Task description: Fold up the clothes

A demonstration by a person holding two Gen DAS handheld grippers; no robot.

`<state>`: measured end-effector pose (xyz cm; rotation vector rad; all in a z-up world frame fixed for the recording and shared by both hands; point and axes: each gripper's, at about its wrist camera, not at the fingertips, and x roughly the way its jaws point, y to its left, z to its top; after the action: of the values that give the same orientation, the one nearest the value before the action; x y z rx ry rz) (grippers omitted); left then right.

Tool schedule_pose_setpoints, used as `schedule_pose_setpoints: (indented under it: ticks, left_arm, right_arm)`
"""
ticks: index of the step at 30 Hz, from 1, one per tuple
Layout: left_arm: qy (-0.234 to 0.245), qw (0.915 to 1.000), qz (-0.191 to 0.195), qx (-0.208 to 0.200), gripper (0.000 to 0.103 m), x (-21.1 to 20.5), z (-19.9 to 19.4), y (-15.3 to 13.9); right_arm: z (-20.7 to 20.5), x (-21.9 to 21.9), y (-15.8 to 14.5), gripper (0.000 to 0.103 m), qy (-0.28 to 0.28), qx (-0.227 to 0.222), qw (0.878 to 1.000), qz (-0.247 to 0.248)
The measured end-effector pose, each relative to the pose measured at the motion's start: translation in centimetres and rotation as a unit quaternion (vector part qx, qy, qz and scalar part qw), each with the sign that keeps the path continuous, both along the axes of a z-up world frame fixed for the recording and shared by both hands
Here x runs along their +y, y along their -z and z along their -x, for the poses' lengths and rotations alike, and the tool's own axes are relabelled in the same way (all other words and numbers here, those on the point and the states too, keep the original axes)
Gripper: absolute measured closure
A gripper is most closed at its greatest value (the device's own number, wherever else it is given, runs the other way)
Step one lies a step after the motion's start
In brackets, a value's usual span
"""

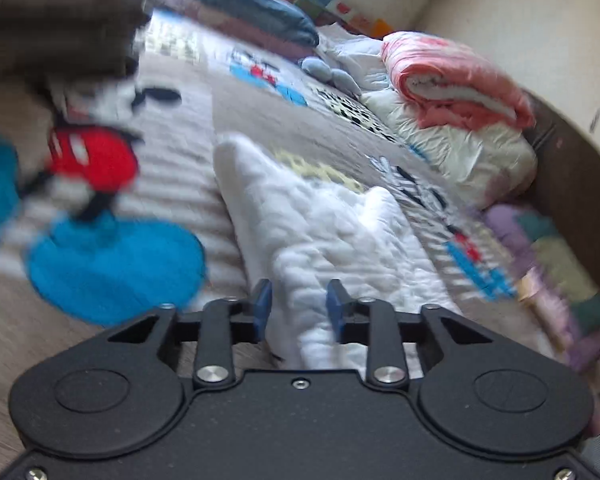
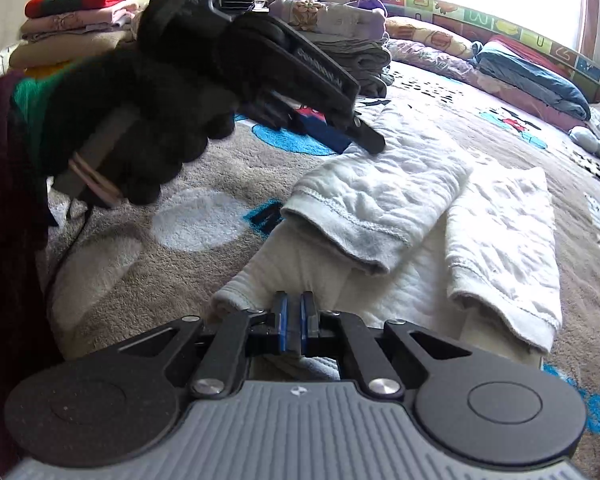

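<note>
My right gripper [image 2: 291, 312] is pinched tight on the near hem of the white quilted garment [image 2: 400, 240], blue pads together with cloth between them, pointing down at the bed. From that pinch the garment runs away and to the right across the cartoon-print blanket [image 2: 148, 216]; one sleeve [image 2: 364, 208] is folded back across the body, its grey cuff lying just ahead of my right jaws, and a second folded panel [image 2: 504, 248] lies beside it further right. My left gripper [image 1: 299, 308] stands part open, pads apart, with a ridge of the same white cloth rising between them; I cannot tell whether the pads touch it, and the view is blurred. In the right wrist view the left gripper [image 2: 370, 140] hangs over the garment's far left edge, held by a black-gloved hand [image 2: 148, 128]. So the long axis runs from right tool toward left tool; right holds the near end, left is nearer the far end. No containers in view: only stacked folded clothes [image 2: 76, 20] behind, and a rolled pink quilt [image 1: 456, 80] on bagged bedding [image 1: 472, 152] at the bed's side.
</note>
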<state>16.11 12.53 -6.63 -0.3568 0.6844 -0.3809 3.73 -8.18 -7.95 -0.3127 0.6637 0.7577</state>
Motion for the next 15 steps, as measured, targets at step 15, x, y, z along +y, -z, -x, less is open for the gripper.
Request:
schedule_pose_setpoints:
  ticks: [15]
  left_arm:
    - [0.124, 0.9834, -0.125, -0.042, 0.075, -4.1, -0.5, 1.8]
  right_arm:
    - [1.8, 1.4, -2.2, 0.096, 0.012, -0.056, 0.997, 0.047]
